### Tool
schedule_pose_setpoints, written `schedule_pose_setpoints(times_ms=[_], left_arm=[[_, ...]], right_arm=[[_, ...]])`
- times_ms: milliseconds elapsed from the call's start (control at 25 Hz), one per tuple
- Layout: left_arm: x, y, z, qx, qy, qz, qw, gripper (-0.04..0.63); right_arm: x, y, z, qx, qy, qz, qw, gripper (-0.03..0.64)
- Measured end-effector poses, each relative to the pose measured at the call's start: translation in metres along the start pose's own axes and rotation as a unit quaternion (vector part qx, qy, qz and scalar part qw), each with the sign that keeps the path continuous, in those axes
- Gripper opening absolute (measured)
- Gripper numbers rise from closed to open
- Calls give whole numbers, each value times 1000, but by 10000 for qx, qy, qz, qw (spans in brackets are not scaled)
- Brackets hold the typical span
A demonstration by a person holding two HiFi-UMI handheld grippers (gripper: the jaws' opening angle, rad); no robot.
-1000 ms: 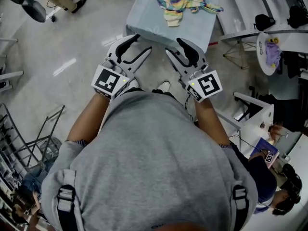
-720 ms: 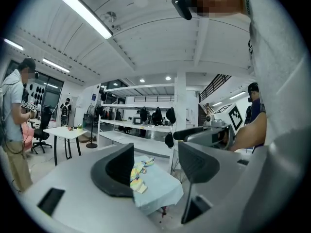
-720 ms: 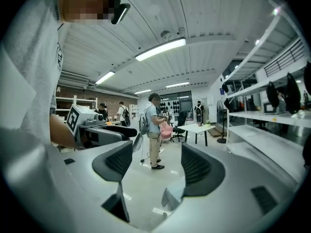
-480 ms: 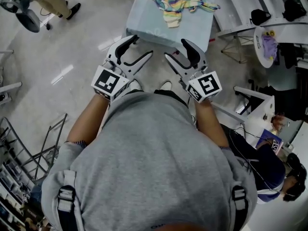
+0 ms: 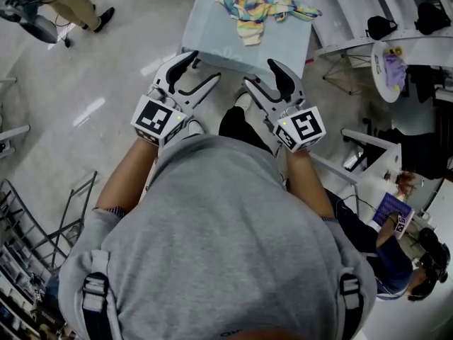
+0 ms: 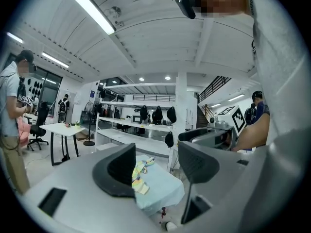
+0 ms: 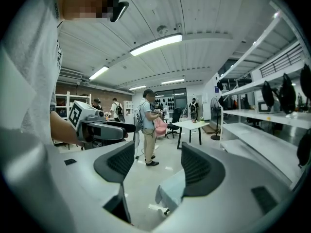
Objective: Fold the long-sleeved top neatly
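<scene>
The long-sleeved top [image 5: 258,11], striped in pastel colours, is seen lying crumpled on the pale blue table [image 5: 287,44]. In the head view it sits at 12 o'clock, on the table's far half. Both tools are held close to the table's near edge, well apart from the top.

The left tool [image 5: 205,66] is held at about 11 o'clock from the grey-shirted chest [image 5: 226,246] and is pointed level toward the table. Its jaws have just been opening and are spread wide, with nothing gripped. In the left gripper view only the table and the top are seen beyond the gap.

The right tool [image 5: 259,74] is held at about 1 o'clock and tipped slightly downward. Its jaws have just been closing a little but remain clearly parted, and nothing is held. Through the gap, a corner of the table and the floor [image 7: 146,178] are seen, with a standing person [image 7: 148,125] farther off at 11 o'clock. The two tools are held side by side, near each other but not touching.
</scene>
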State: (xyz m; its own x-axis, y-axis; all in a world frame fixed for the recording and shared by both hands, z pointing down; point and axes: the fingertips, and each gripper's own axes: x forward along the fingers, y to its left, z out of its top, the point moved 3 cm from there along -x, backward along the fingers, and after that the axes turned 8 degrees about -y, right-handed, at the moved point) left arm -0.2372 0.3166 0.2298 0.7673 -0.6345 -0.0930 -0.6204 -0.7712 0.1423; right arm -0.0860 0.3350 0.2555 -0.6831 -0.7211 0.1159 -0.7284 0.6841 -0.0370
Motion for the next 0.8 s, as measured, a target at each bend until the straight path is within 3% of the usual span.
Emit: schedule_pose_setpoints(times_ms=[520,800], left_arm=[[124,29,-14,217,152,365,9990,284],[192,38,-29,86,173,749,9970,270]], right_arm=[[36,-135,6,-190,115,520,9984,279],[51,-207,-6,-311,329,1069,9932,259]])
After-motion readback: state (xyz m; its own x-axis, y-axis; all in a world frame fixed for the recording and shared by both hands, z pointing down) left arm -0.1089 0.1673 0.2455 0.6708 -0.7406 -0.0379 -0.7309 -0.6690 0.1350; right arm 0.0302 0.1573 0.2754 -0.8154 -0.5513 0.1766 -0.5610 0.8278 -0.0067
